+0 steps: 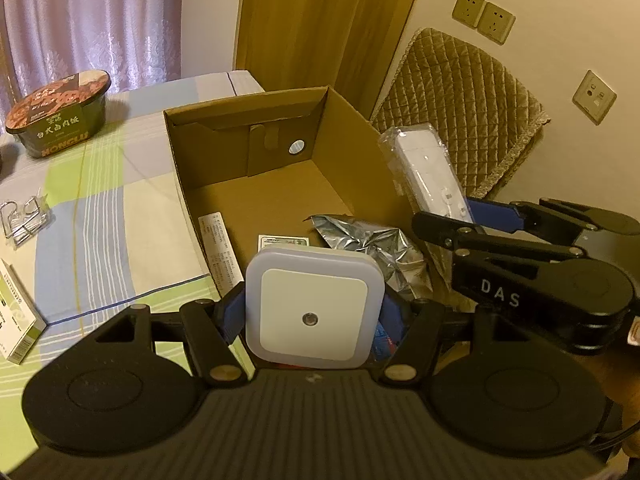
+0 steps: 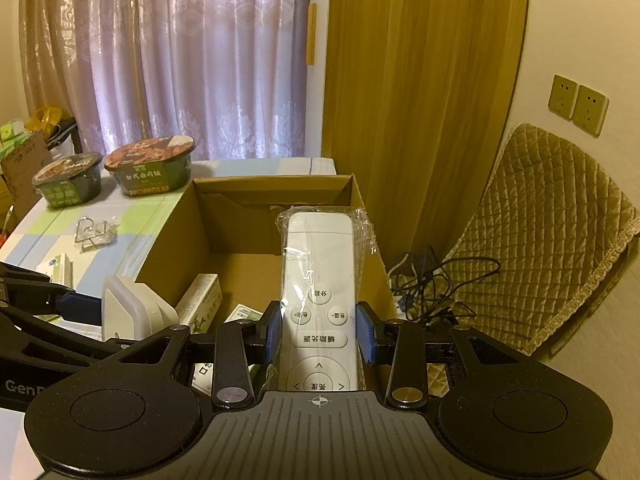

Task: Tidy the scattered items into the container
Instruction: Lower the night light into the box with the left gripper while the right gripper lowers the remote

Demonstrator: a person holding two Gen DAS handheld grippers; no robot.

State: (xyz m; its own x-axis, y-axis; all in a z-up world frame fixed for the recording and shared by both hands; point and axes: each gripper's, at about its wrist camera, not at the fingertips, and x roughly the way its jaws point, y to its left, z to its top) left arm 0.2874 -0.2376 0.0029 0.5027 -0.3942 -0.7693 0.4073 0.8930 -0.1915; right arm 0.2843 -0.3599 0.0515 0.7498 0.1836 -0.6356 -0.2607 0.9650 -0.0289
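Note:
My left gripper (image 1: 312,316) is shut on a white square night light (image 1: 314,308), held just above the near edge of the open cardboard box (image 1: 352,152). My right gripper (image 2: 320,334) is shut on a white remote (image 2: 320,280) wrapped in clear plastic, pointing over the box (image 2: 172,248) along its right side. In the left wrist view the remote (image 1: 430,176) and right gripper (image 1: 464,216) stand at the box's right wall. A crumpled silver foil bag (image 1: 376,248), leaflets and a small green-white carton (image 2: 202,304) lie inside the box.
On the checked tablecloth (image 1: 120,200) left of the box sit two instant-meal bowls (image 2: 152,168) (image 2: 68,184), a wire hook (image 1: 24,220) and a small carton (image 1: 20,320). A quilted chair (image 2: 540,240) and tangled cables (image 2: 432,280) are at the right.

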